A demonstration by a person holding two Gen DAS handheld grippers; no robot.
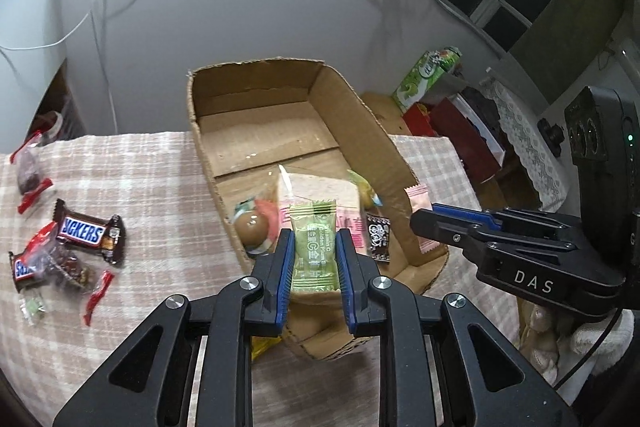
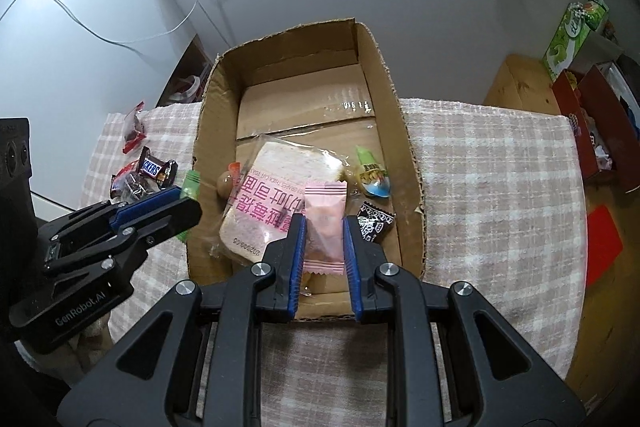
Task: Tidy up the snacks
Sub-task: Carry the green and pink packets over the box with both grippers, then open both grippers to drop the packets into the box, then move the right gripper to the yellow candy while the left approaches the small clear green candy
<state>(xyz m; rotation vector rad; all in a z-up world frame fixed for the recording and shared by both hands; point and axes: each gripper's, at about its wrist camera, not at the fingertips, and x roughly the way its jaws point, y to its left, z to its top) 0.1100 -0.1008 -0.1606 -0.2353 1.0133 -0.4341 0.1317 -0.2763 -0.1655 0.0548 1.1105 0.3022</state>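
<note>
An open cardboard box sits on the checked tablecloth. My left gripper is shut on a green plum candy packet, held over the box's near end. My right gripper is shut on a pink candy packet, also over the near end of the box. Inside lie a wrapped toast slice, a brown round sweet, a black-and-white candy and a green-yellow packet. The right gripper shows in the left wrist view, the left gripper in the right.
Left of the box lie Snickers bars and several red-ended clear packets. A green carton and red boxes stand beyond the table's right edge. A red object lies at the right.
</note>
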